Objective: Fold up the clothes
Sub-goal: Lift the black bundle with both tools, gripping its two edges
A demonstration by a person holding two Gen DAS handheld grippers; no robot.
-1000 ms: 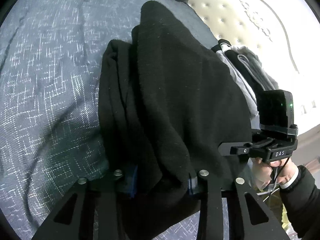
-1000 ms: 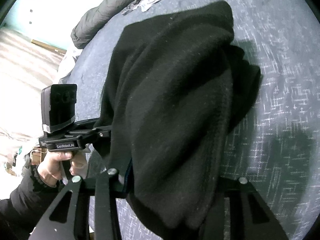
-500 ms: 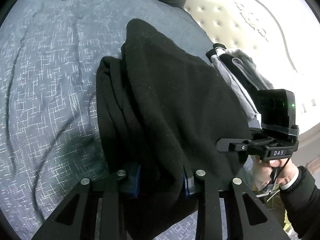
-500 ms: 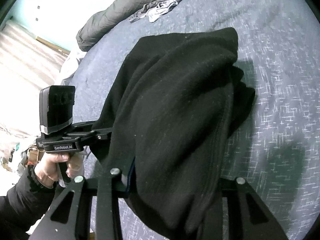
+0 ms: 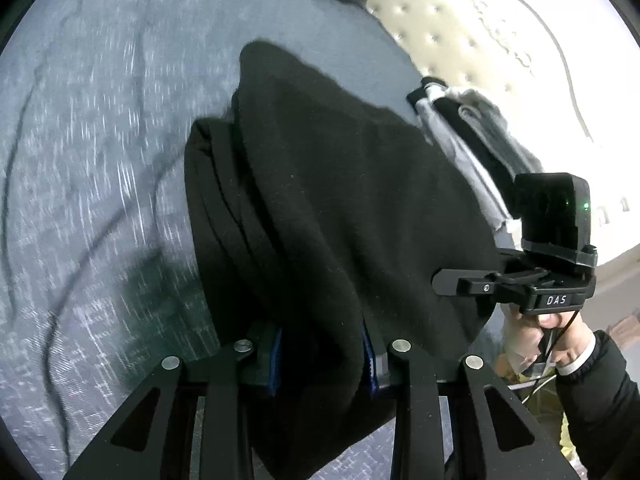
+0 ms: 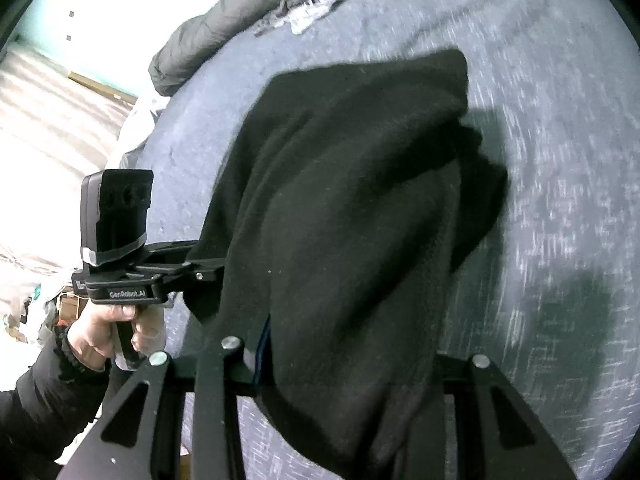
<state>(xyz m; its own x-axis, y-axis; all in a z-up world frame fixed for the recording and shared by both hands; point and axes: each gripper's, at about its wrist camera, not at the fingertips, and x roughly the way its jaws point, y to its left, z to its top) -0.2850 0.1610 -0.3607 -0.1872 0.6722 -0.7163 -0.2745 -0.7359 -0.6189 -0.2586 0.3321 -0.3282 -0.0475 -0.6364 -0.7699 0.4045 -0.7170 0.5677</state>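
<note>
A black fleece garment [image 5: 344,208] hangs folded over above the bed, held up by both grippers. My left gripper [image 5: 324,360] is shut on its near edge, with the cloth bunched between the blue pads [image 5: 276,360]. In the right wrist view the same garment [image 6: 360,220] drapes over my right gripper [image 6: 344,360], which is shut on it; one pad [image 6: 260,344] shows and the other finger is hidden under the cloth. Each gripper appears in the other's view, held in a hand: the right gripper [image 5: 464,284] and the left gripper [image 6: 200,272].
The bed has a grey patterned cover [image 5: 100,200]. A stack of folded clothes [image 5: 472,140] lies by the cream tufted headboard [image 5: 480,32]. A dark grey duvet [image 6: 224,28] and a light crumpled garment [image 6: 316,4] sit at the bed's far side. Floor shows at the left [image 6: 48,128].
Both views have pulled back a little from the bed, so more of its far side and the light garment shows. The picture is now blurred by motion. Both grips hold the same.
</note>
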